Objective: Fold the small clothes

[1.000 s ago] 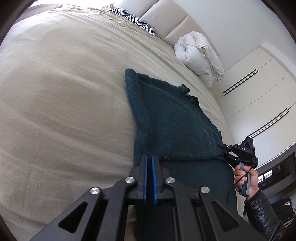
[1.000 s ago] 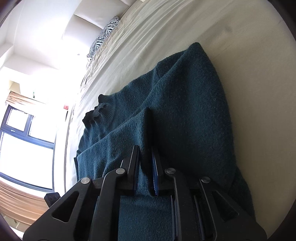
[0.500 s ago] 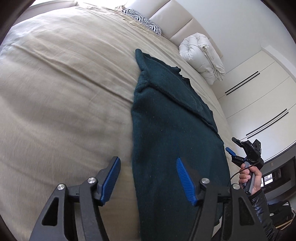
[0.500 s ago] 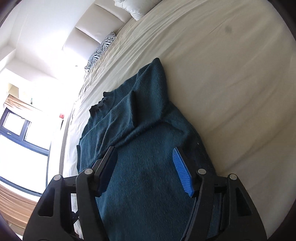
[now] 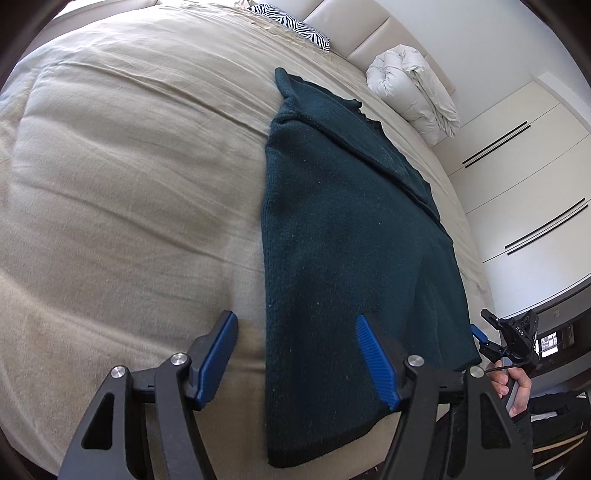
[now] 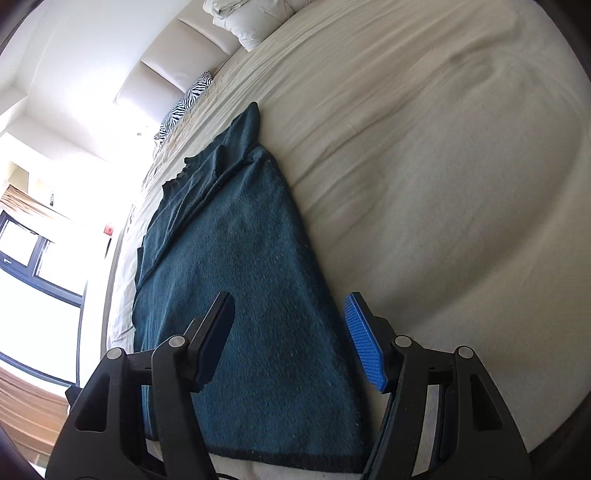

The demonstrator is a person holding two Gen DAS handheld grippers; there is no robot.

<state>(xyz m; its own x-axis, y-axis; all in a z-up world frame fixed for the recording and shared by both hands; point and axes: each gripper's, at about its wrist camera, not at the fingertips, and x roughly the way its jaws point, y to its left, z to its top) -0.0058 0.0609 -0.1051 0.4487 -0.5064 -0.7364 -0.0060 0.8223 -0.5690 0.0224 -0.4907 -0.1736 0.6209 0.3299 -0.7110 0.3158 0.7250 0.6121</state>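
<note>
Both your claws, left (image 5: 295, 360) and right (image 6: 290, 341), have just opened, released above the folded sweater (image 5: 351, 236) on the bed (image 5: 129, 166)

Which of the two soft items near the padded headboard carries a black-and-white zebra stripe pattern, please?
The small zebra-striped pillow lying flat at the headboard; the other, the rolled white duvet, is plain, puffy and bundled up.

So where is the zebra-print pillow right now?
The zebra-print pillow lies at the far end of the bed, against the padded headboard, beyond the dark green sweater; the left wrist view shows it top centre.
</note>
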